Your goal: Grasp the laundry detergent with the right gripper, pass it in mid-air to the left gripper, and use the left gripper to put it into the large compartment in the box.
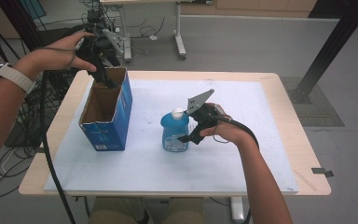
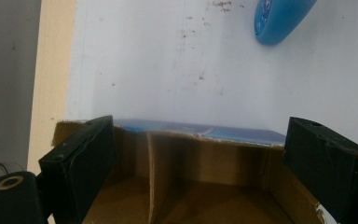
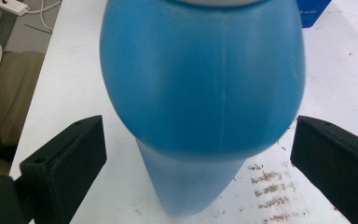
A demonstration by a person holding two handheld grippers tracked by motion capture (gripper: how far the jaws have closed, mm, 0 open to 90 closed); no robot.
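I am working over a white sheet (image 1: 242,154) covering a pale wooden tabletop (image 1: 293,116), grey floor and cables beyond. My left gripper (image 1: 106,79) is hovering over the open, rough-edged blue cardboard box (image 1: 114,119), jaws wide and empty. My right gripper (image 1: 192,133) is flanking the smooth, rounded blue plastic bottle (image 1: 175,130) standing mid-sheet, jaws open, not touching it.

Even, fairly bright overhead room light, with no hard glare. Soft shadows lie under the blue bottle (image 1: 175,131) and inside the cardboard box (image 1: 106,109). In the right gripper view the bottle is close and blurred; jaw edges at 5 and 7 o'clock look soft, slightly stretched
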